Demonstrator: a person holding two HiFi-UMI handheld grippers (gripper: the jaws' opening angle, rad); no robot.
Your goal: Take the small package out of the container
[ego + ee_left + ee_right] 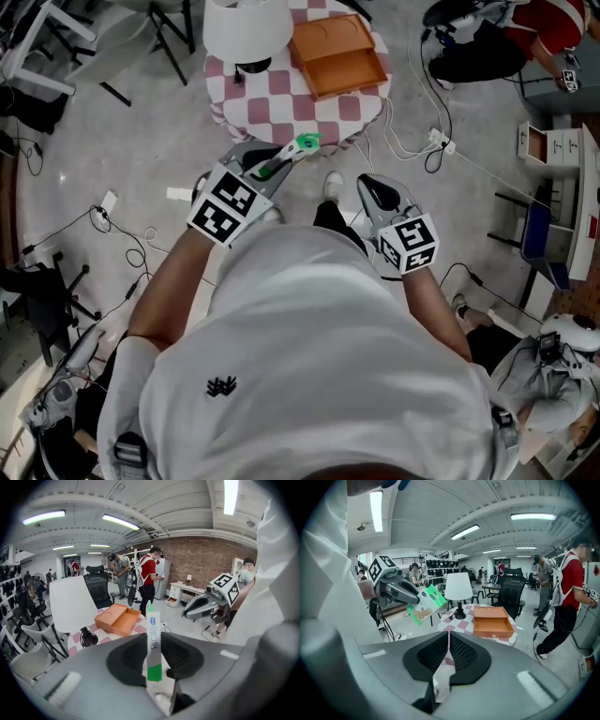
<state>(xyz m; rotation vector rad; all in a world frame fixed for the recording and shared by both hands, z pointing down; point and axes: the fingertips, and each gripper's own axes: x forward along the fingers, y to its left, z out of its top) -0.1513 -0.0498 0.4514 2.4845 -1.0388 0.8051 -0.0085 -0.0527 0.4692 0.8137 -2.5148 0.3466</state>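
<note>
My left gripper (279, 163) is shut on a small flat green-and-white package (300, 145), held in the air in front of the round checkered table (281, 105). In the left gripper view the package (153, 625) stands upright, edge-on, between the jaws. The open orange box (339, 54) lies on the table beyond it, its inside looking bare (493, 620). My right gripper (375, 193) hangs to the right, below the table edge, shut with nothing between its jaws (448, 641). The right gripper view also catches the package (426, 599) at the left.
A white-shaded lamp (247, 28) stands on the table left of the box. Cables and a power strip (439, 141) lie on the floor to the right. Chairs and stands ring the table, and people (565, 597) stand nearby.
</note>
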